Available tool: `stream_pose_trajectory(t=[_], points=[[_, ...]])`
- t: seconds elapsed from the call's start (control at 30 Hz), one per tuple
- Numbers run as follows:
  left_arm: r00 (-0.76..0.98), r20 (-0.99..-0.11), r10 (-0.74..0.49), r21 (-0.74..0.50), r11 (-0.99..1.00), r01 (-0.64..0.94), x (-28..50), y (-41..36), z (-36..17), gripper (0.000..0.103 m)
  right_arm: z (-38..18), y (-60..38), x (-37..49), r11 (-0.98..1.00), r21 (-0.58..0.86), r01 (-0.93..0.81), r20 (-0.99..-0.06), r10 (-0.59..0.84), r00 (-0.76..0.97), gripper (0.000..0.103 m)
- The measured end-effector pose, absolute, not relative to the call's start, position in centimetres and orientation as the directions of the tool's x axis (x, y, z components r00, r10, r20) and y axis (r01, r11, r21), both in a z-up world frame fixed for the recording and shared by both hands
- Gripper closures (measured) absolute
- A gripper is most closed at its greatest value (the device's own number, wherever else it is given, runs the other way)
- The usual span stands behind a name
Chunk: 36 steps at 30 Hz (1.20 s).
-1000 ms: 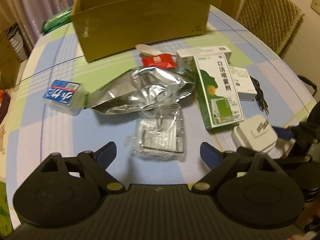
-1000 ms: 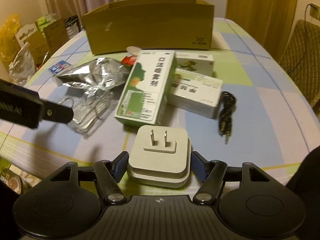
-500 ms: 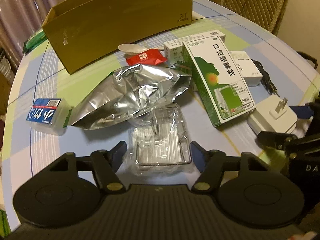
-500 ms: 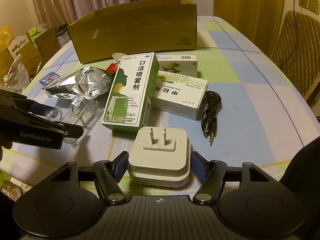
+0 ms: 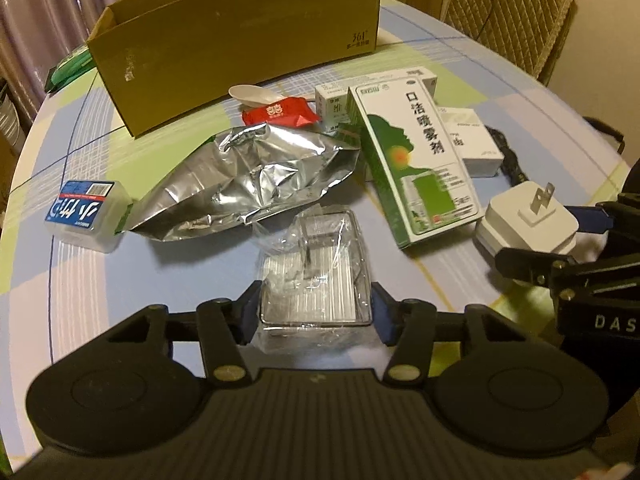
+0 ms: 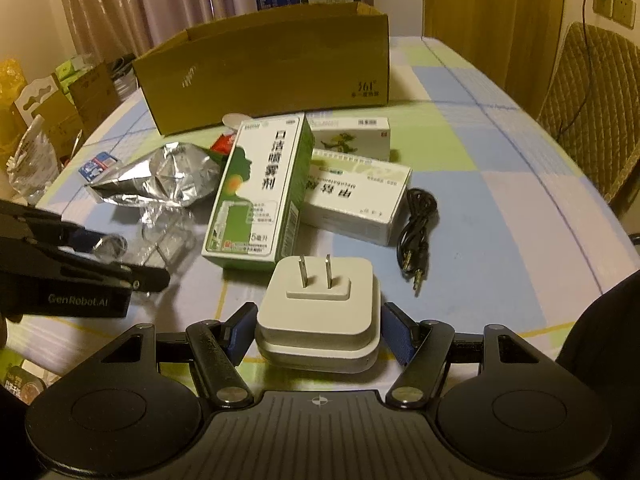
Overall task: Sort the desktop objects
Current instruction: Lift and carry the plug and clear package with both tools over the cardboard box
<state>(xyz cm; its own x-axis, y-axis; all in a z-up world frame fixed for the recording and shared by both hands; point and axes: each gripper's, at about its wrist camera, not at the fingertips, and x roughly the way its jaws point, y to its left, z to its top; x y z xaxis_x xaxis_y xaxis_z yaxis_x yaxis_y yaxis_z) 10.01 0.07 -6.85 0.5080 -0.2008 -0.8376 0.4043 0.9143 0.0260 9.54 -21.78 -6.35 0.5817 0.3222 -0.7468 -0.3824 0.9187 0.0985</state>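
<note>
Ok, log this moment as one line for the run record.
left gripper: just closing, pads on clear plastic pack | right gripper: around white plug adapter, left pad touching | cardboard box: open

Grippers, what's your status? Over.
Left gripper just closed on clear pack. Right gripper around plug. Box path clear.

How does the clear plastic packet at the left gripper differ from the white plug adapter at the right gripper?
The clear plastic packet is see-through and crinkled, with metal parts showing inside; the white plug adapter is opaque, smooth and solid. The packet is a flat rectangle, while the adapter is a rounded square block with two prongs pointing up. Both lie on the tablecloth between a gripper's jaws.
</note>
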Motion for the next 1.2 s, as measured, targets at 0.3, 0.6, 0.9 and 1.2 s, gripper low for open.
stream_pose_trajectory(t=[0.3, 0.6, 0.9, 1.2], points=[[0.556, -0.806, -0.201, 0.008, 0.937, 0.349, 9.3, 0.4, -4.1, 0.053, -3.3, -22.5, 9.4, 0.922, 0.098, -0.375, -0.699, 0.332, 0.633, 0.039], [0.637, -0.742, -0.207, -0.009, 0.954, 0.298, 11.8, 0.5, 0.2, 0.053, 0.3, -22.0, 11.3, 0.91, 0.102, -0.402, -0.635, 0.371, 0.678, 0.039], [0.726, -0.664, -0.179, -0.001, 0.971, 0.239, 18.7, 1.2, 5.0, 0.053, 5.0, -19.0, 18.1, 0.886, 0.091, -0.454, -0.539, 0.427, 0.726, 0.039], [0.79, -0.59, -0.167, -0.065, 0.985, 0.159, 27.9, 3.2, 6.9, 0.053, 6.3, -14.1, 27.8, 0.88, 0.089, -0.466, -0.471, 0.449, 0.759, 0.039]])
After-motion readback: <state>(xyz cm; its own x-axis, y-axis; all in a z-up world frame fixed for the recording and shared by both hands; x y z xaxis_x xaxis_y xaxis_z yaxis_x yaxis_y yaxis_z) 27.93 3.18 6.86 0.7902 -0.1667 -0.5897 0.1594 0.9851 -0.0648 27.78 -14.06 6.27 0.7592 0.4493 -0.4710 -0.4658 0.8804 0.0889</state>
